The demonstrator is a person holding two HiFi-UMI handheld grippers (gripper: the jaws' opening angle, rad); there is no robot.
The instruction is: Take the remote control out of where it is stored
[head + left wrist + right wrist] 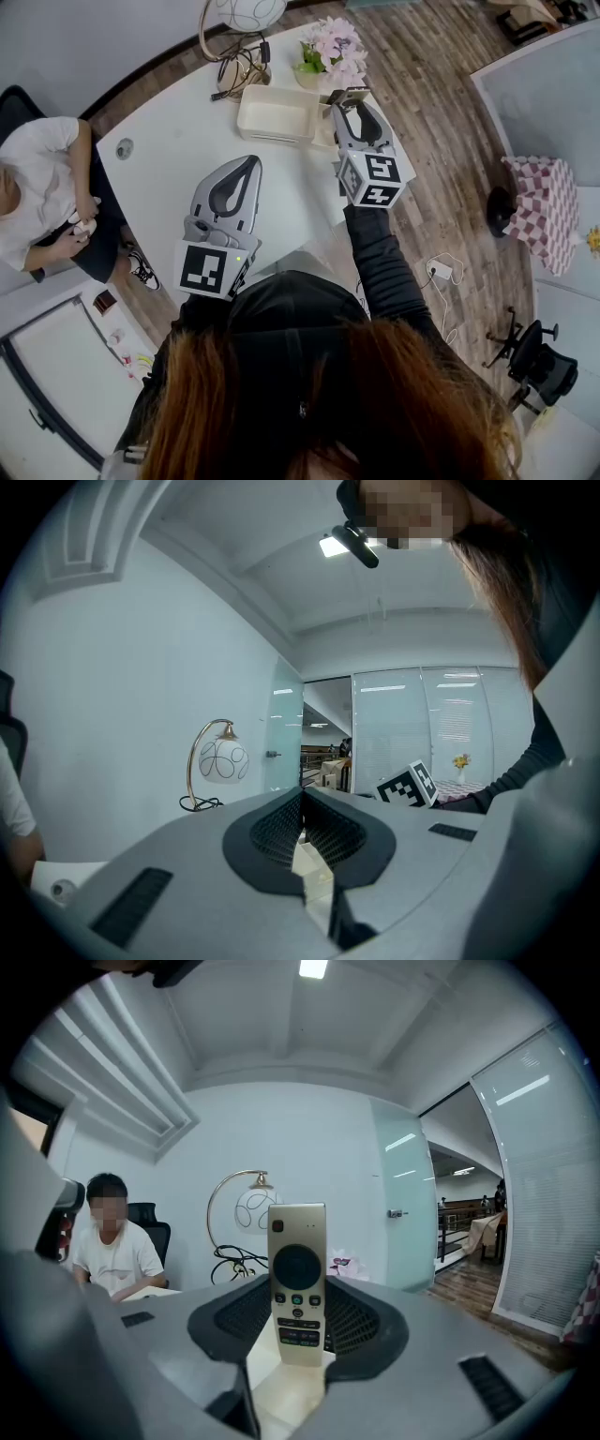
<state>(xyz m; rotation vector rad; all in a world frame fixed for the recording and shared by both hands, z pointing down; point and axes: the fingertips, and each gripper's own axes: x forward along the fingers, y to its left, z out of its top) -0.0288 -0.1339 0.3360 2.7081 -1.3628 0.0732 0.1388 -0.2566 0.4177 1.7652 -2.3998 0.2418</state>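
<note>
A pale gold remote control (297, 1241) with a round black pad and small buttons stands upright between the jaws of my right gripper (298, 1288), which is shut on its lower half. From the head view that right gripper (352, 101) holds the remote control (349, 95) in the air, just right of an open white box (274, 112) on the white table (169, 141). My left gripper (249, 164) hovers over the table nearer to me. Its jaws meet at the tips with nothing between them, as the left gripper (302, 797) also shows in its own view.
A globe lamp (246, 19) with a coiled cable and a pot of pink flowers (333, 52) stand behind the box. A person in a white shirt (37, 187) sits at the table's left end. A checked stool (548, 206) and an office chair (539, 361) stand on the wooden floor at the right.
</note>
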